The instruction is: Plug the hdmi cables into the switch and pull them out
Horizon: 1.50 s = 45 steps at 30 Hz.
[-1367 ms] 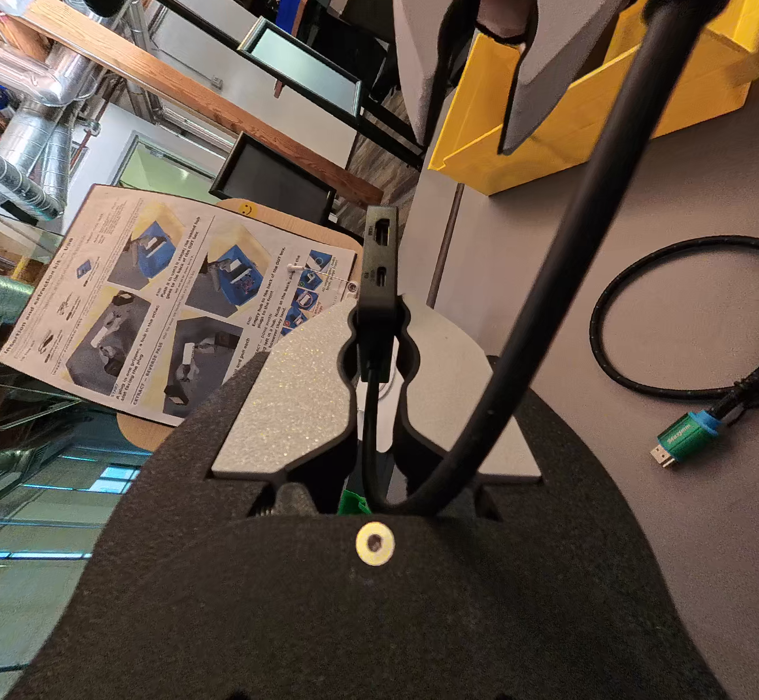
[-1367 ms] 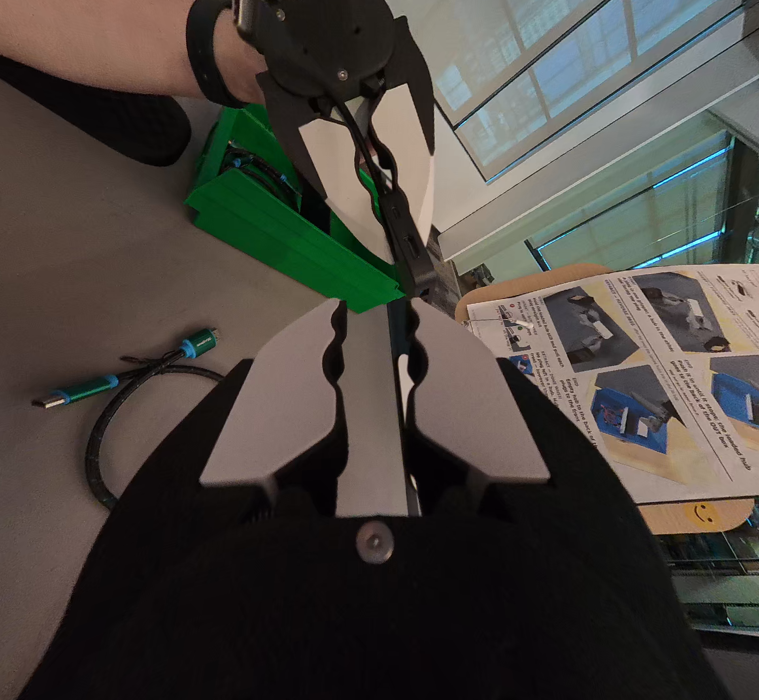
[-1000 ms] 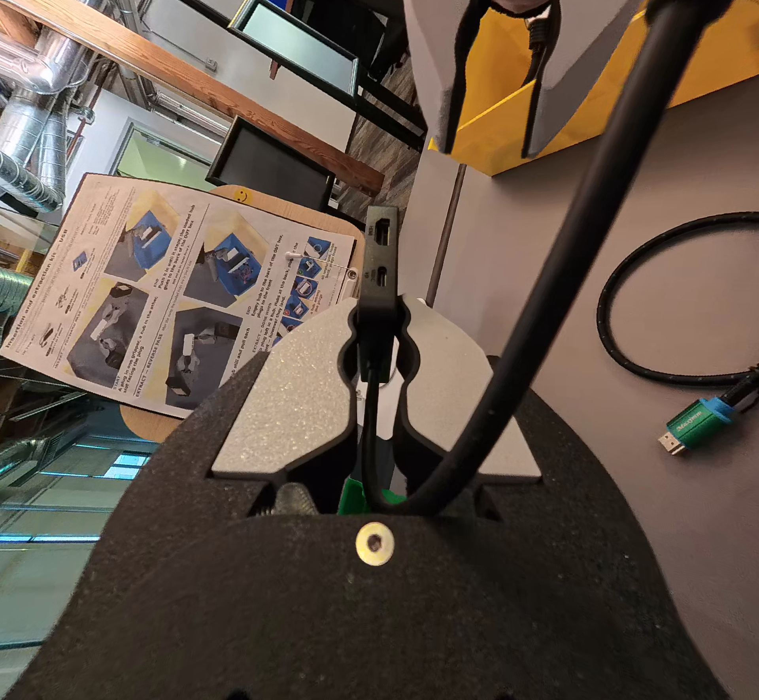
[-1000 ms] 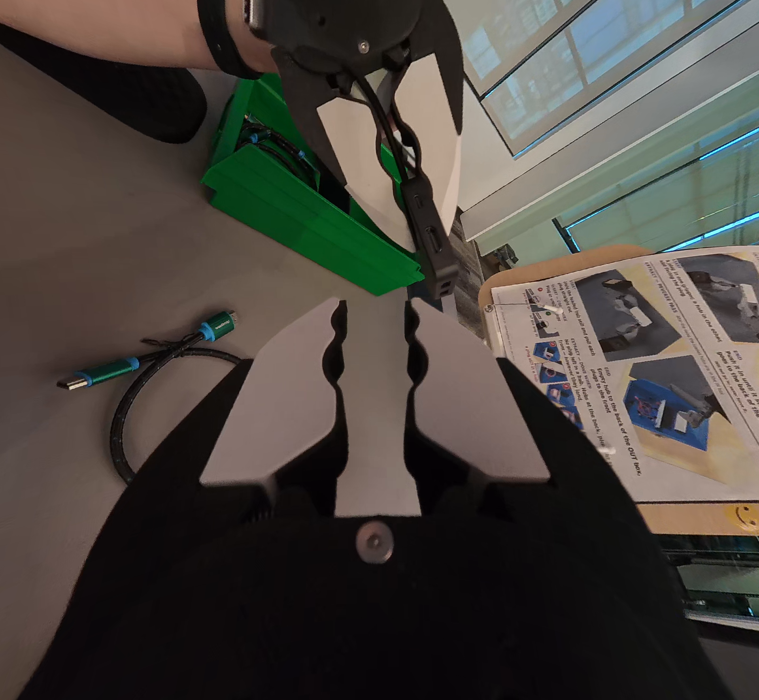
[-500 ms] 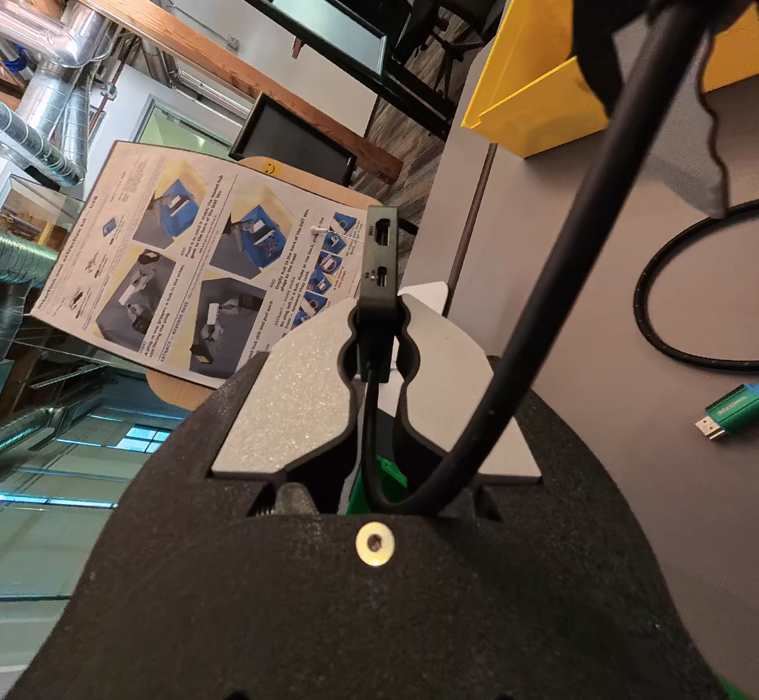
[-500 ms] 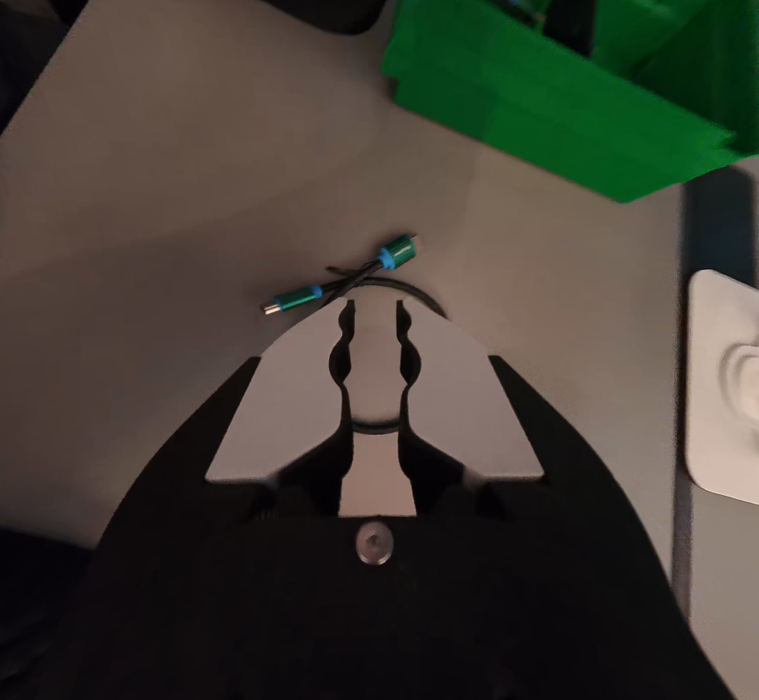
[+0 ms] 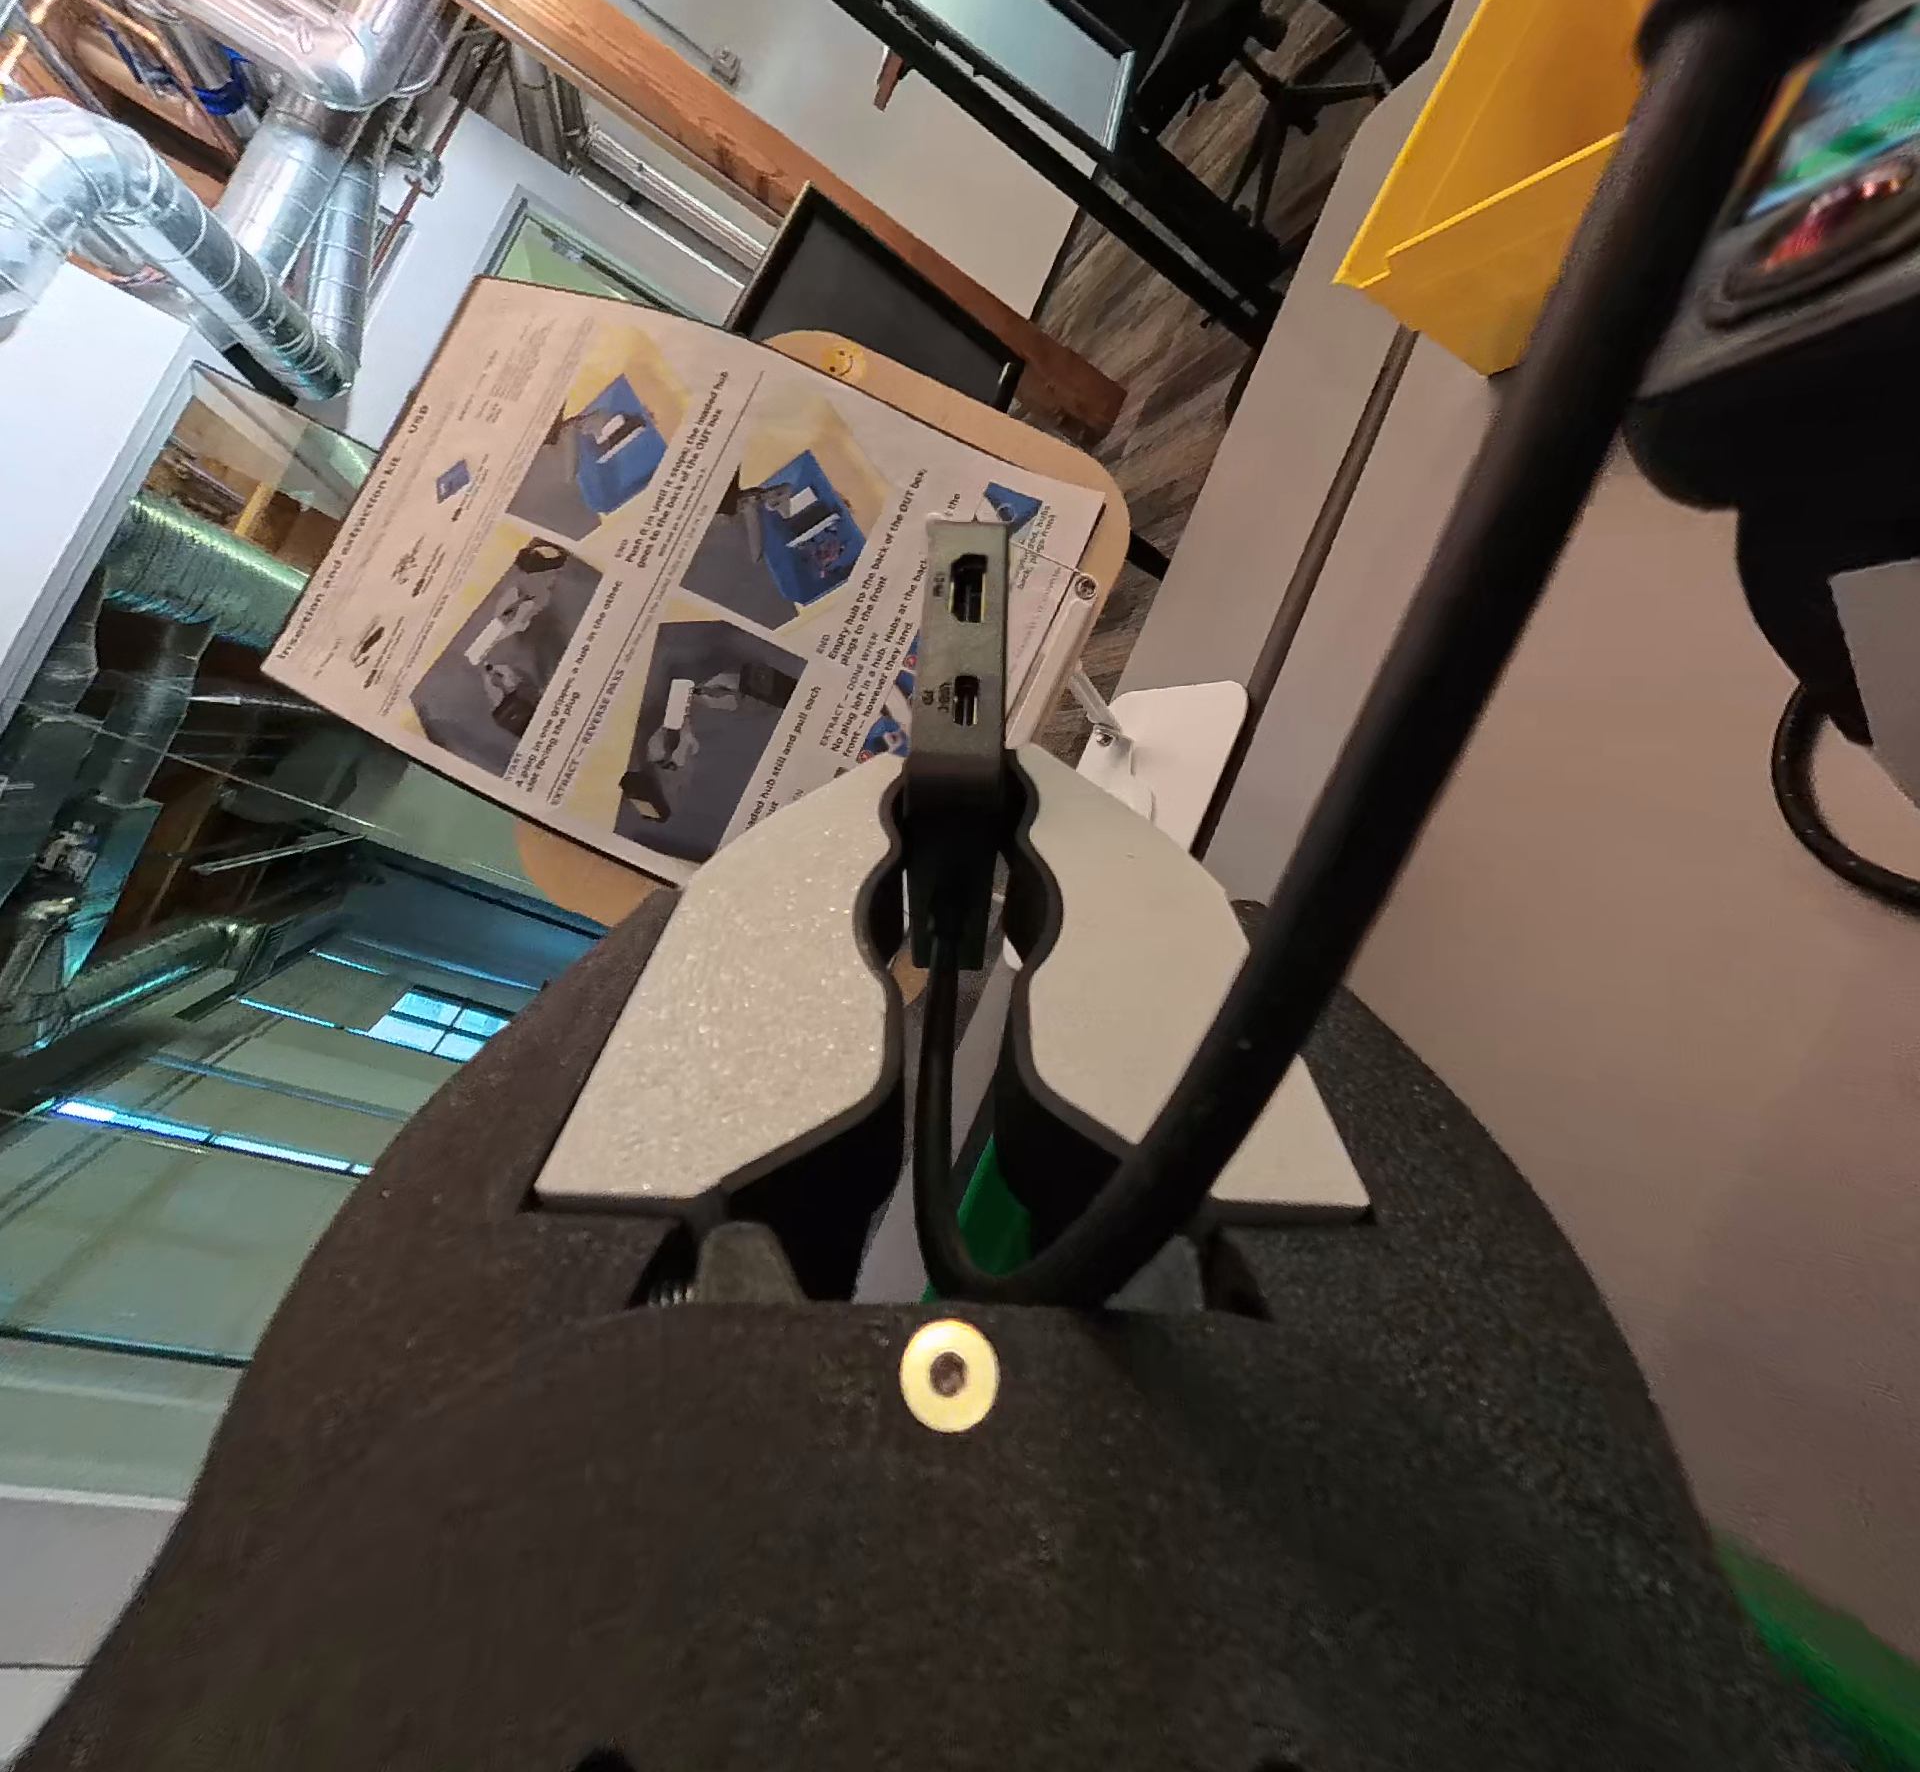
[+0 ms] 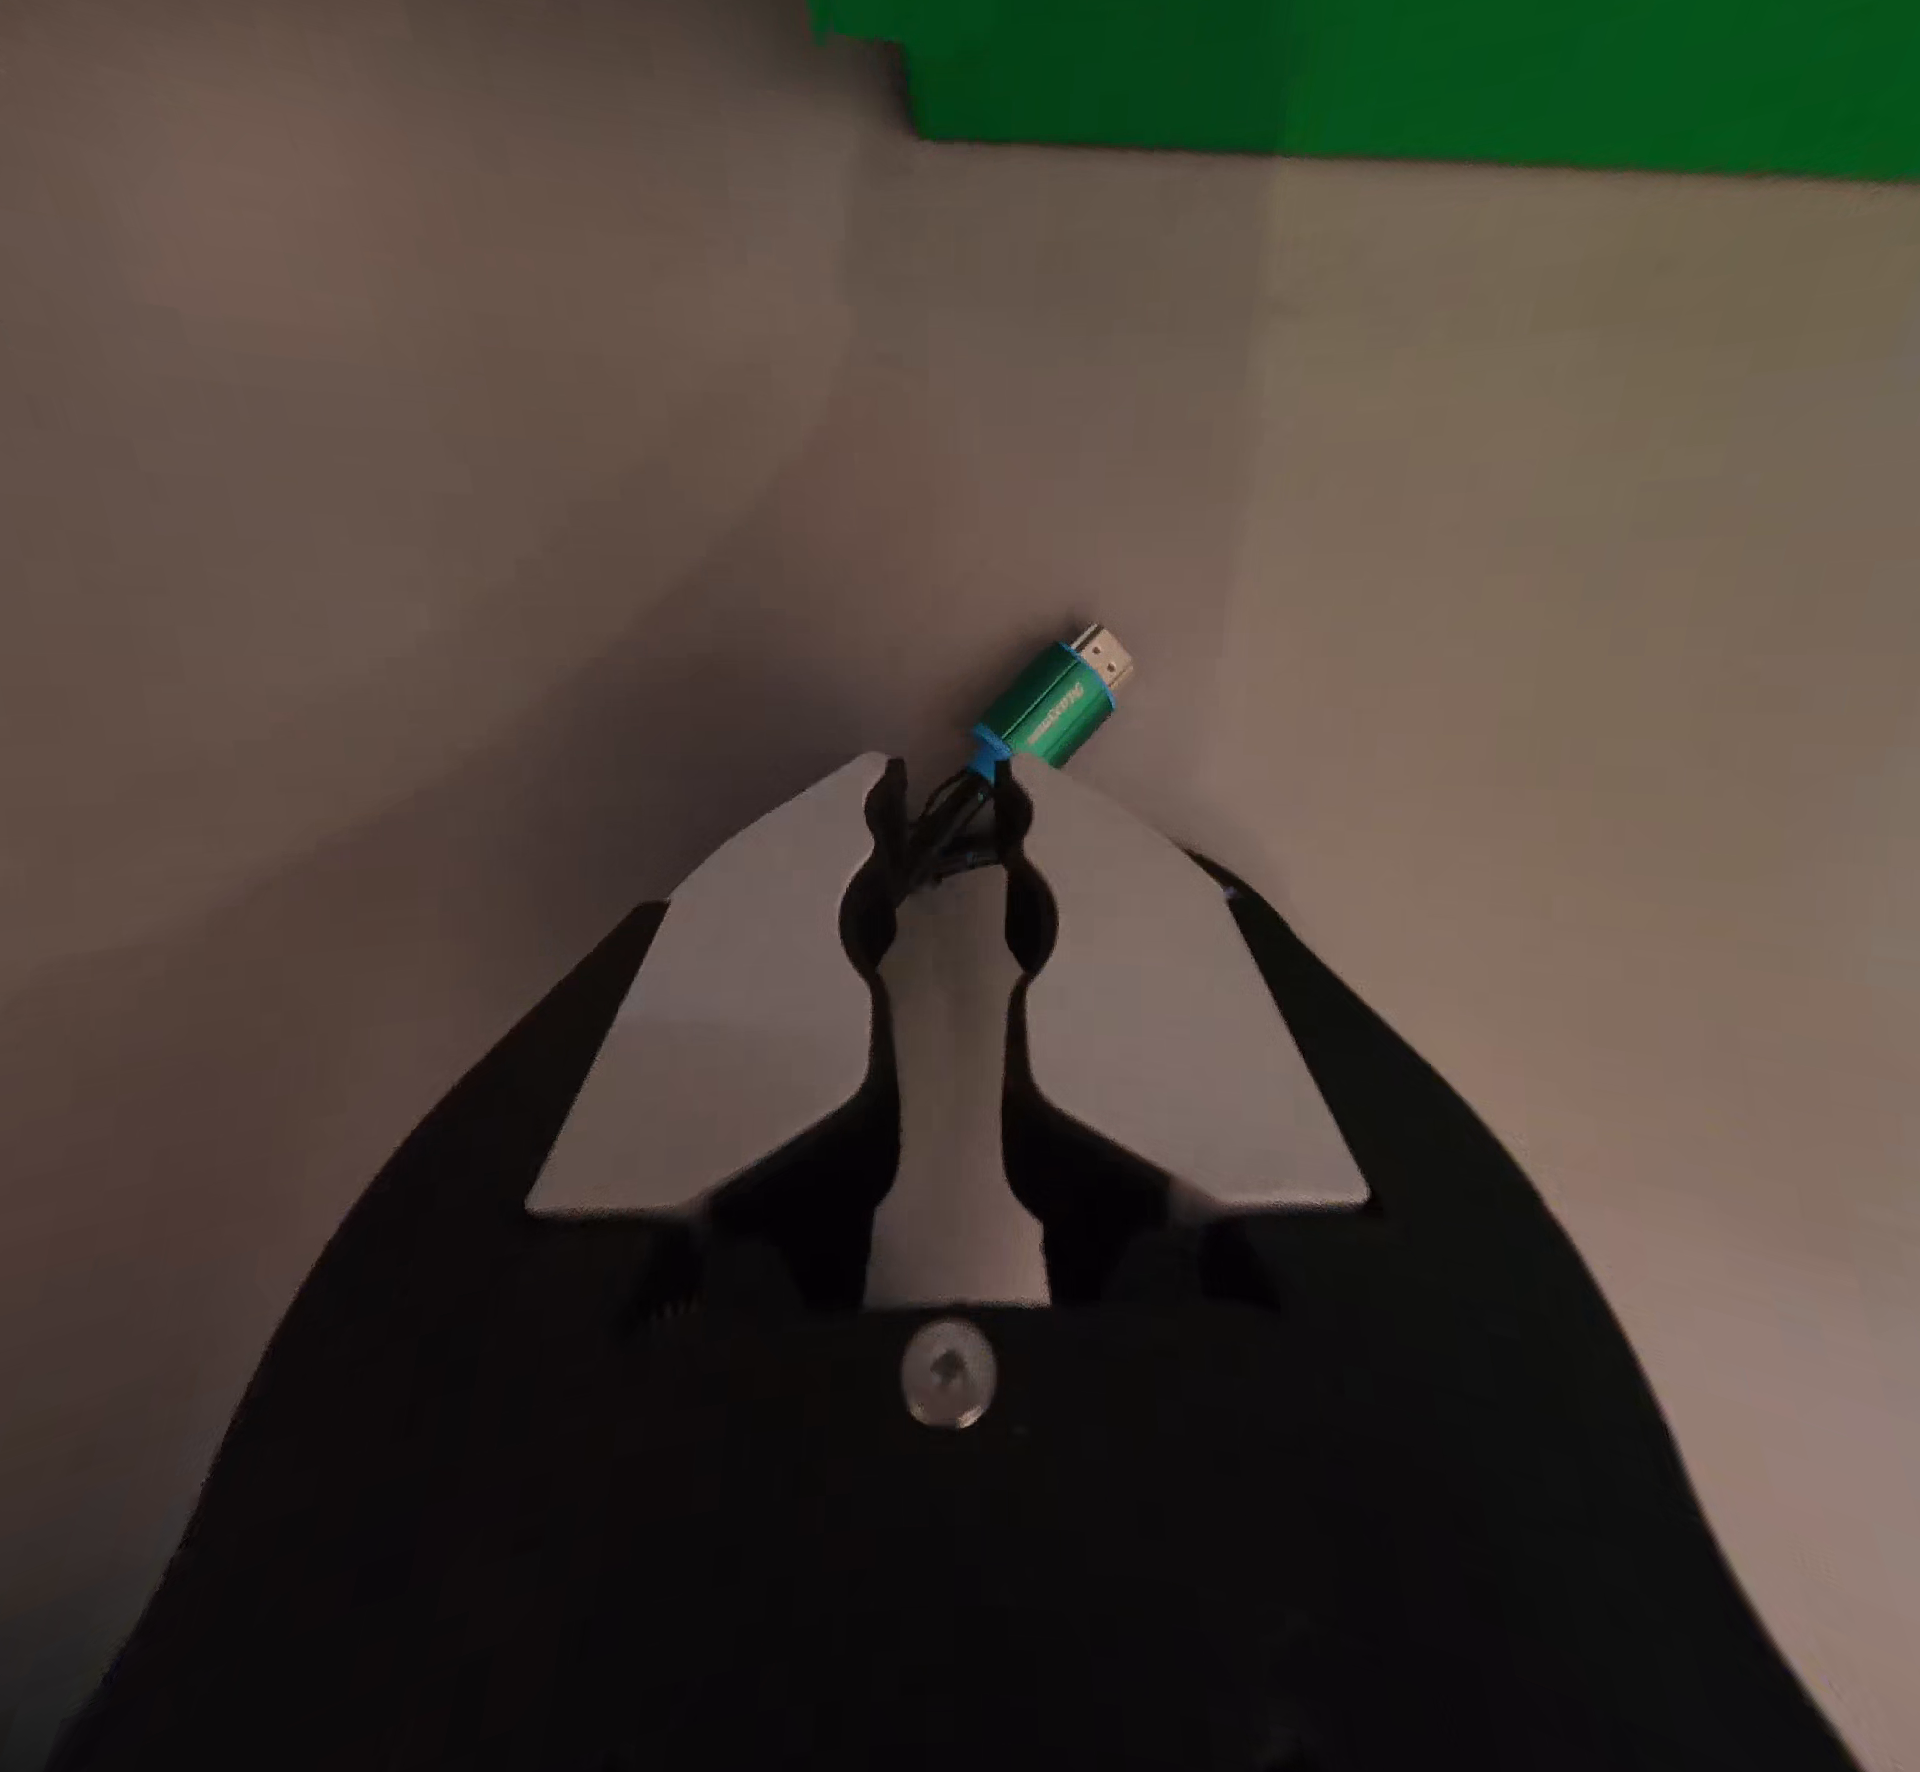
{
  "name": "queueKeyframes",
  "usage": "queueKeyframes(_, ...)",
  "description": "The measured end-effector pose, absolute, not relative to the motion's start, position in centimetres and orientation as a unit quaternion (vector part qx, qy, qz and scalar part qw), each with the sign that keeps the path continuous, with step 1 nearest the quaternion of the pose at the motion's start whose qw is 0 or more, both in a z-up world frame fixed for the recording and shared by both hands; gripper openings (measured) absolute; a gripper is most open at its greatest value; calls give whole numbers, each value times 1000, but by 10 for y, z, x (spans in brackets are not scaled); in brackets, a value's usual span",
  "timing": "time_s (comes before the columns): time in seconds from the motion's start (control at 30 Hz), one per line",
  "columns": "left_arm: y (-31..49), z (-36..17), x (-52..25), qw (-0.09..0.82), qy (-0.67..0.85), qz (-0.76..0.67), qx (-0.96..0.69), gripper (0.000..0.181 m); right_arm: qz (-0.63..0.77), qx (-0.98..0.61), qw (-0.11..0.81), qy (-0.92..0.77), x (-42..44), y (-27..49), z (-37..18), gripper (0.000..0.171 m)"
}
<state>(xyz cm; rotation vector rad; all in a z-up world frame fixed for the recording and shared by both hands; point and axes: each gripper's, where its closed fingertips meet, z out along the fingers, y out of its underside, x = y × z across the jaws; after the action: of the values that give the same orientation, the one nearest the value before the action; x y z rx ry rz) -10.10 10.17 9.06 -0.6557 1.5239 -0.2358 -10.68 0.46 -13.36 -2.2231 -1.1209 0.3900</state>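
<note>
Pointing to 1 o'clock, green metal HDMI plug (image 8: 1055, 702) on grey counter (image 8: 416, 475); right claw (image 8: 948, 766) released around its cable; left claw (image 7: 952, 766) grasping slim black switch (image 7: 961, 652), long axis 12 o'clock.

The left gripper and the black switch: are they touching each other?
Touching. In the left wrist view the left gripper is closed on the black switch, both fingers pressing its sides.

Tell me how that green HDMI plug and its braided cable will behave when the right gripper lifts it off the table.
The green plug looks rigid and metal-cased, so it should hold its shape but may slip. The braided cable behind it is bundled in a loop, so it will probably dangle and swing. The right gripper is open around the cable, not the plug, so the plug could droop.
</note>
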Motion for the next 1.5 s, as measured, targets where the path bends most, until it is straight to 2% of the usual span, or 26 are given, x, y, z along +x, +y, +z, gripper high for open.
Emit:
queueKeyframes(0.13, 104, 91, -101, 670, 676, -99, -292, 14, 141, -862, 303, -381, -108, 12, -135, 16)
queueKeyframes(0.47, 104, 90, -100, 670, 676, -95, -291, 14, 126, -917, 226, -304, -99, 10, -161, 19)
queueKeyframes(0.63, 107, 93, -103, 674, 670, -96, -295, 13, 149, -915, 253, -276, -101, 19, -161, 18)
queueKeyframes(0.87, 110, 98, -108, 679, 663, -97, -298, 13, 86, -893, 343, -277, -105, 45, -157, 17)
queueKeyframes(1.1, 111, 101, -110, 681, 661, -98, -300, 14, 48, -909, 320, -263, -97, 43, -159, 19)
queueKeyframes(1.33, 113, 99, -109, 680, 662, -91, -302, 14, 75, -914, 308, -254, -100, 40, -162, 15)
queueKeyframes(1.5, 118, 98, -109, 684, 657, -84, -305, 14, 79, -890, 359, -268, -88, 43, -129, 10)
